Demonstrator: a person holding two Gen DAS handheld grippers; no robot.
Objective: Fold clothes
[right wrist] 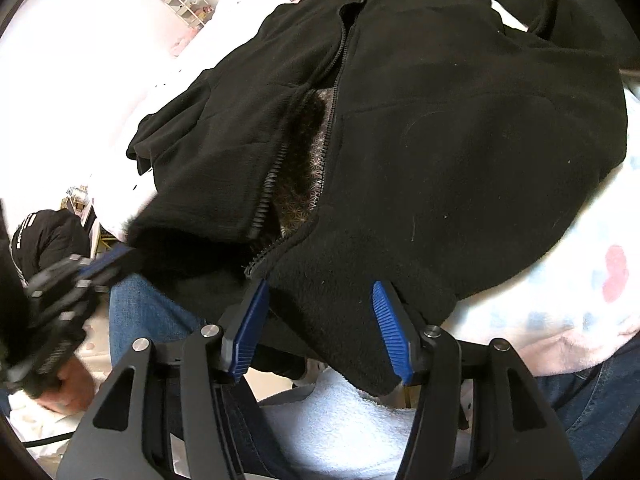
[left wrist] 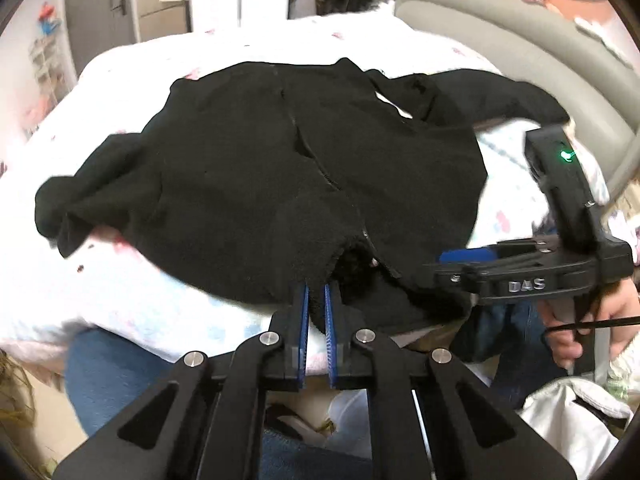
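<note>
Behind your left gripper's view, a grey door [left wrist: 98,8] and a padded grey headboard [left wrist: 500,36] are framing a bed under a pale printed blanket [left wrist: 132,292]. You are looking across a black fleece jacket [left wrist: 280,160] that is lying spread over that blanket, zipper up, with one sleeve trailing toward the left and the other toward the headboard. Your left gripper [left wrist: 316,304] is clenching the jacket's near hem: the blue pads are sitting almost together with a fold of fleece pinched between them. At the right edge your right gripper [left wrist: 472,258] is reaching in over the hem, with your hand [left wrist: 600,320] wrapping its handle.

Through the right wrist camera, white bedding is filling the upper left and the printed blanket [right wrist: 580,300] is showing on the right. The jacket [right wrist: 460,120] is filling most of the frame, its zipper [right wrist: 272,176] lying partly undone over a patterned lining [right wrist: 316,176]. Your right gripper [right wrist: 320,300] is standing released, its pads spread wide with the hem corner lying loose between them. Your left gripper [right wrist: 100,264] is appearing blurred at the left edge, at the jacket's other hem corner, above your jeans [right wrist: 144,312].
</note>
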